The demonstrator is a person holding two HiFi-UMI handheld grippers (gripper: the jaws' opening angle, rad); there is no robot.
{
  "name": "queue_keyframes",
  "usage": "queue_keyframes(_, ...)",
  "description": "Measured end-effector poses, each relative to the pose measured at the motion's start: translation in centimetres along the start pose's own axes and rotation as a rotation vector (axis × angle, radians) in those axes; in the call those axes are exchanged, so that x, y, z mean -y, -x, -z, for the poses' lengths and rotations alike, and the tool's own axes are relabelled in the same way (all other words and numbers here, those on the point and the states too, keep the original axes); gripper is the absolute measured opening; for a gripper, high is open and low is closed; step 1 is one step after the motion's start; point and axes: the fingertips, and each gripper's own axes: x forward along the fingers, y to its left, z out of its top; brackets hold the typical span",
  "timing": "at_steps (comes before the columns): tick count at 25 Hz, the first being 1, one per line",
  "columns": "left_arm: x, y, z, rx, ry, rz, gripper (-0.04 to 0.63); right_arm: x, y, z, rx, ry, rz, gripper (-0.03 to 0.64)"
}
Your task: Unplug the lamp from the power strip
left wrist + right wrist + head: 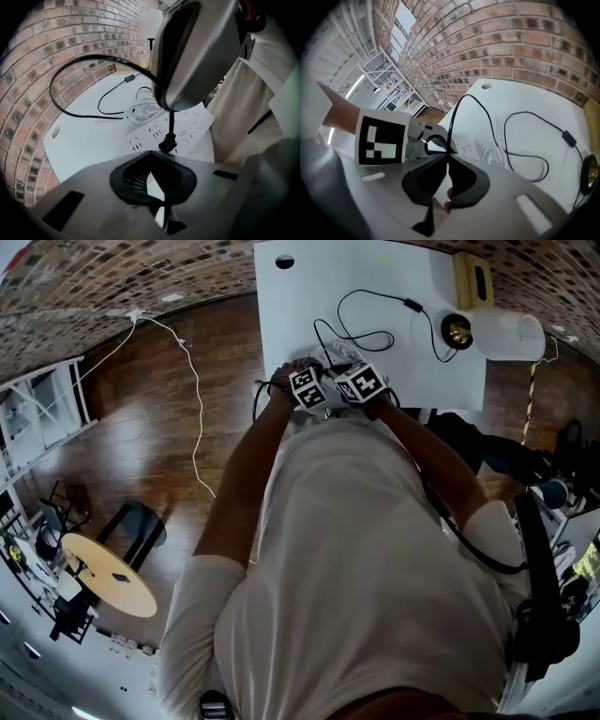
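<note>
Plug (168, 142) in power strip (187, 129), left gripper view only, left jaws clenched, right jaws pinching cord (452, 126)

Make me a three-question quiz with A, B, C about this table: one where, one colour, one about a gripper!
1. Where is the plug? A) in the power strip B) on the floor C) on a chair
2. What colour is its cord? A) red B) black C) yellow
3. The right gripper is: A) wide open B) holding a spoon C) shut on the cord
Answers: 1 A, it stands plugged in. 2 B, it is black all along. 3 C, its jaws pinch the cord.
</note>
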Motion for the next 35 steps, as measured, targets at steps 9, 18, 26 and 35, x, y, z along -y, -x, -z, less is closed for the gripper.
queue_keyframes(9,0.0,-0.1,0.0,-0.008,-0.006,0.002,-0.009,0.2,-0.4,-0.7,-0.029,0.061,-0.01,0.014)
queue_keyframes(18,-0.1,0.0,0.0,-0.009,-0.014,0.007,-0.009,0.4,-0.5,-1.1,-0.004,0.027,0.006,0.014)
queue_keyframes(26,0.0,0.0,-0.1,-0.012,-0.024,0.006,-0.009,0.3,1.4,-0.8,0.067,0.024,-0.003,0.014)
queue_keyframes(35,-0.2,0.1,0.0,-0.012,-0.021,-0.006,-0.009,1.2,3.4,-1.6,0.056,0.03,0.011,0.015)
